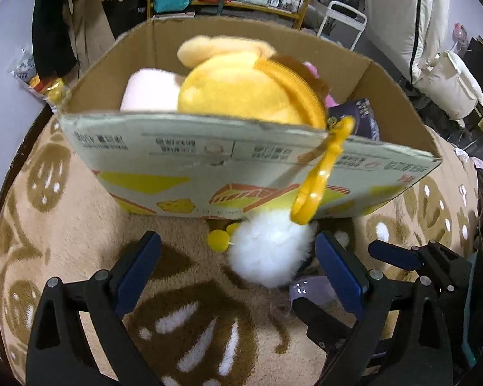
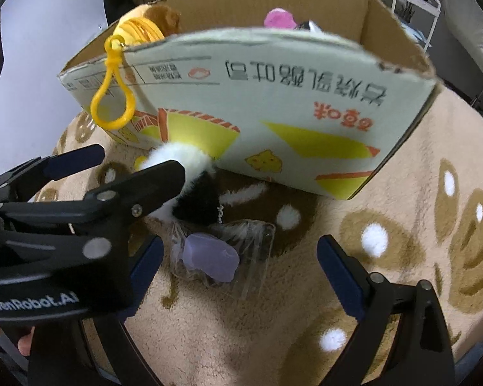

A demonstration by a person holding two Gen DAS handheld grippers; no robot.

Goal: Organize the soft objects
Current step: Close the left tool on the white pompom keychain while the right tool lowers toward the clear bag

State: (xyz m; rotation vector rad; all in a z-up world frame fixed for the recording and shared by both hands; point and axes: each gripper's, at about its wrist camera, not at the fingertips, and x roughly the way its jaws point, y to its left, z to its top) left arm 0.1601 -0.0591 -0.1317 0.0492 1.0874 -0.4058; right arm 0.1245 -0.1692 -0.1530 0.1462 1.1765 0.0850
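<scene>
Left hand-held gripper (image 1: 238, 257) agape beside cardboard box (image 1: 209, 173) edge.

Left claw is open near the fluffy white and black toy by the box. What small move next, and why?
Probably ease the left claw forward and close on the fluffy white and black plush toy. It lies on the beige rug outside the printed cardboard box, between the open fingers, ungripped; the right claw is also open.

We look low and close from both wrists toward the cardboard box (image 1: 209, 160) on the rug (image 1: 64, 241); our views share its printed front wall and yellow clip (image 2: 112, 96).
</scene>
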